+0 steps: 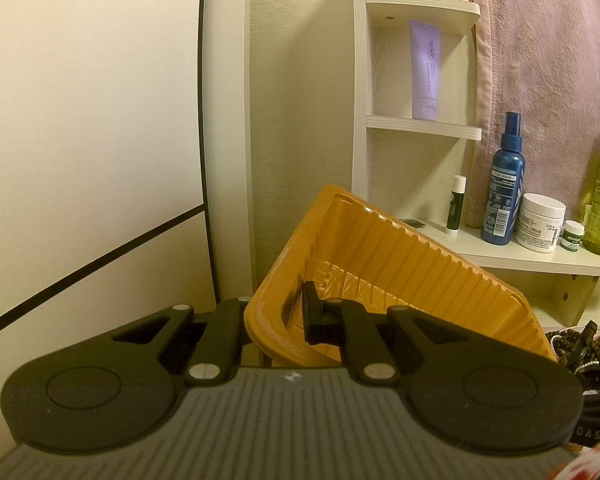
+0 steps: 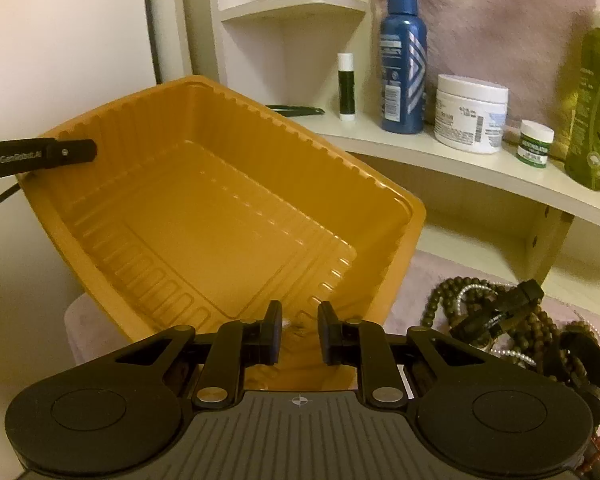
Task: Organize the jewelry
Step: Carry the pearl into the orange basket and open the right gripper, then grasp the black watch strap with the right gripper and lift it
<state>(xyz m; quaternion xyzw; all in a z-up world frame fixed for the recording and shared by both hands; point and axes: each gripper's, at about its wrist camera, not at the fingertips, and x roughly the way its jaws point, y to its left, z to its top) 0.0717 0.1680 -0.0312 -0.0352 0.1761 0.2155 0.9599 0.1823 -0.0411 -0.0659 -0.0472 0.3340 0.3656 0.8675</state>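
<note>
An empty orange plastic tray [image 2: 220, 208] is held tilted above the table. My left gripper [image 1: 276, 316] is shut on its rim, one finger inside the wall and one outside; its finger also shows in the right wrist view [image 2: 64, 152]. The tray fills the middle of the left wrist view [image 1: 400, 264]. My right gripper [image 2: 299, 332] is open and empty, its fingers just in front of the tray's near corner. A pile of jewelry [image 2: 512, 320], brown bead strands and white pearl strands with dark clips, lies on the pink cloth to the right; it shows in the left wrist view [image 1: 576, 348].
A cream shelf [image 2: 460, 160] behind holds a blue spray bottle [image 2: 404, 60], a white cream jar [image 2: 470, 114], a small green-label jar [image 2: 536, 144], a green bottle [image 2: 596, 92] and a lip balm stick [image 2: 347, 86]. A purple tube [image 1: 425, 68] stands on an upper shelf.
</note>
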